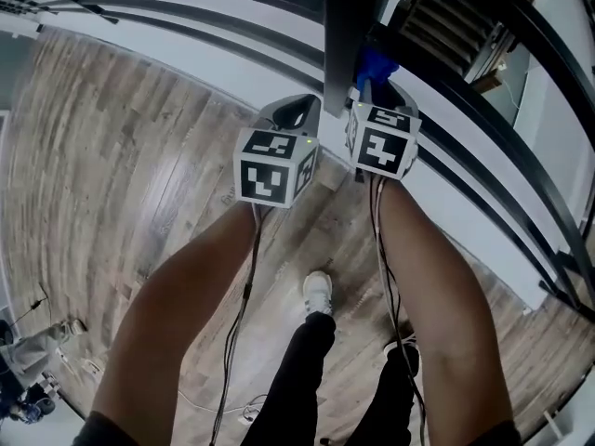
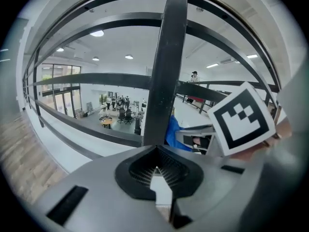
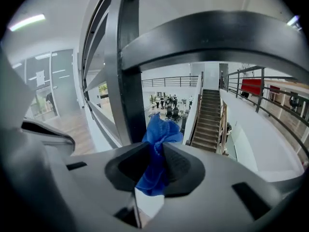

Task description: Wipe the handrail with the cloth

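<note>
Head view showed both arms stretched toward the railing, with the right gripper (image 1: 370, 89) up against the upright post (image 1: 346, 35) and a scrap of blue cloth (image 1: 375, 66) at its tip. Only the right gripper view made the grip plain: the jaws pinched the bunched cloth, which stood up just beside the post and under the broad handrail (image 3: 217, 35) – touching or not, I could not tell. Left gripper (image 2: 157, 161) had its jaws pressed together on nothing, aimed at the same post. Its view alone showed the cloth from the side, close by the post. As I judged it, the cloth was in hand and brought near – the wiping itself remained to do.
</note>
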A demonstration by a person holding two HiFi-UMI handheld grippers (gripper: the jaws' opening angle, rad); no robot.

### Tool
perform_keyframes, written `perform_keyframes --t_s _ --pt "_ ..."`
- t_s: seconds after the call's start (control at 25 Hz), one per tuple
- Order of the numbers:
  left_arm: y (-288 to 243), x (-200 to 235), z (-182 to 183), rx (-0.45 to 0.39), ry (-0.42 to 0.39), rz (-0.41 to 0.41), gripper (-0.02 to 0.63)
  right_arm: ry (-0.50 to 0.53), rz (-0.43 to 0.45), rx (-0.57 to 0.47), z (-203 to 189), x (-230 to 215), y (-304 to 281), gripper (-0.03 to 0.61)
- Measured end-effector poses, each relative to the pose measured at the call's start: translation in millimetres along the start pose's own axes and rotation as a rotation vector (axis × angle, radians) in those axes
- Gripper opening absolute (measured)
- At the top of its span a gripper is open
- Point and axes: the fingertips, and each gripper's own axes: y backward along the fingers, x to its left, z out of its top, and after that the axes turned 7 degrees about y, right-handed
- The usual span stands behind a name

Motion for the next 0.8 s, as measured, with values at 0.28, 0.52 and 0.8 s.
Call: perform_keyframes --t_s 0.28,0.52,0.8 --pt "1.8 -6.2 0.7 0.005 -0.052 -0.016 0.005 0.028 -0.015 0.013 -1.9 -2.4 -13.0 0.091" --pt "-7.6 -23.8 -9.6 0.014 -0.022 -0.017 0.005 0.073 -0.034 0.03 -16.5 -15.3 -0.7 0.091" --pt "-18.7 -57.9 -20.6 0.034 -0.034 -0.038 0.005 0.033 -0.074 0.03 -37.6 -56.4 23.5 0.091"
